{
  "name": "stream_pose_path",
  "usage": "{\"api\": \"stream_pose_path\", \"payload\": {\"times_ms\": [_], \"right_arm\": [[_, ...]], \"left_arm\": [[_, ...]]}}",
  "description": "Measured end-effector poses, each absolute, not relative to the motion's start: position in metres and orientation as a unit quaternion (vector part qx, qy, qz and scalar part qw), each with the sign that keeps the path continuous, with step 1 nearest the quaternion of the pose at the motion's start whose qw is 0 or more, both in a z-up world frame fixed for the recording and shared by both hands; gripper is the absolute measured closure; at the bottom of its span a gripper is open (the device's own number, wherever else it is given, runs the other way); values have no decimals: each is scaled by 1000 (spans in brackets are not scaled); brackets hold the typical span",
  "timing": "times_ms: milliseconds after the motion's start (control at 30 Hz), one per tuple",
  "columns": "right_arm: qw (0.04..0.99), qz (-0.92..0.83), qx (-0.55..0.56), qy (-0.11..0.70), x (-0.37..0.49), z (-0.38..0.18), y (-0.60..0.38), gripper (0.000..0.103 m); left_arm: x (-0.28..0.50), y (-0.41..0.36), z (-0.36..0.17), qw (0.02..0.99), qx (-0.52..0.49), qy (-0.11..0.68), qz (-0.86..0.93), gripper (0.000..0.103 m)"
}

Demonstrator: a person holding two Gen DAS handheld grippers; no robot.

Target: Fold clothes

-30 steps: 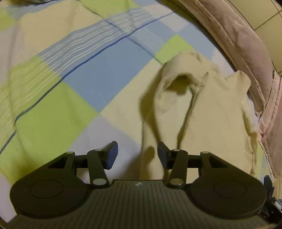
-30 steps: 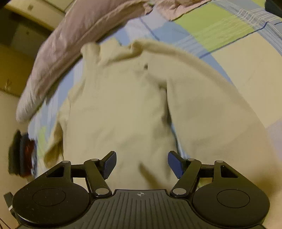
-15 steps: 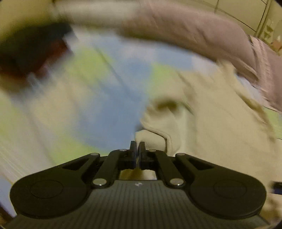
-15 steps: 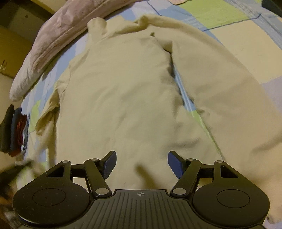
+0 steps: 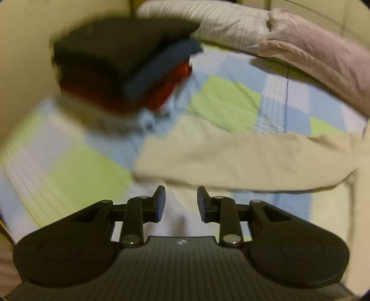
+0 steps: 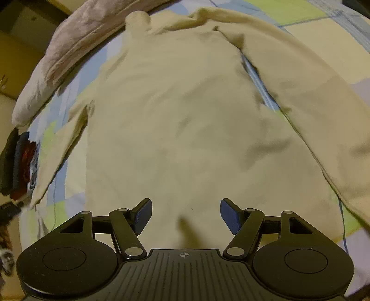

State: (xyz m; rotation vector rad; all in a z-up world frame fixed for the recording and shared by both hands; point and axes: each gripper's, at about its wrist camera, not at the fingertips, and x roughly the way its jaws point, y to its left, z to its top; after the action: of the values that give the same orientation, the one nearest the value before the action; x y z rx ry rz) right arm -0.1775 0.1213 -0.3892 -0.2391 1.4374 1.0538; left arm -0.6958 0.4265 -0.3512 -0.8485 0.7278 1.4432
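A cream long-sleeved top point(image 6: 185, 115) lies spread flat on the checked bedsheet point(image 6: 300, 14), collar at the far end. One sleeve point(image 6: 312, 92) slants down the right; the other sleeve point(image 6: 64, 148) runs down the left. In the left wrist view that sleeve point(image 5: 231, 159) lies stretched out across the sheet, just beyond my left gripper point(image 5: 181, 203). Its jaws are opening and nothing is between them. My right gripper point(image 6: 186, 215) hovers open over the lower part of the top's body, holding nothing.
A stack of folded dark, blue and red clothes point(image 5: 129, 67) sits by the wall past the sleeve's cuff, also the stack point(image 6: 20, 162) at the left edge. Pale pillows point(image 5: 312, 53) line the head of the bed. The checked sheet point(image 5: 69, 173) lies bare beside the sleeve.
My left gripper shut on the crumpled sleeve, drew it out sideways toward the clothes stack, then let go with the sleeve lying straight. My right gripper drew back along the top's body, still open.
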Motion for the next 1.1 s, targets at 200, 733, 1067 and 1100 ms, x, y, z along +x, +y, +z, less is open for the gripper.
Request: {"api": "stream_pose_path", "payload": {"times_ms": [200,733,1067,1100], "right_arm": [[631,442,-106,629,-185,-391,114,34],[716,333,31,613,-142,-372,-8,34],[682,144,323,640,-57,-406,-143,34],[663,137,348,649,-50,-416,-147,34]], "left_arm": [[-724,455,-377,561,-460,171,667,62],[-686,429,-355,587,-389,241,668,86],[-475,320,-380,701,-488,262,449,83],[-461,315,-381,707,-486,268,438,83]]}}
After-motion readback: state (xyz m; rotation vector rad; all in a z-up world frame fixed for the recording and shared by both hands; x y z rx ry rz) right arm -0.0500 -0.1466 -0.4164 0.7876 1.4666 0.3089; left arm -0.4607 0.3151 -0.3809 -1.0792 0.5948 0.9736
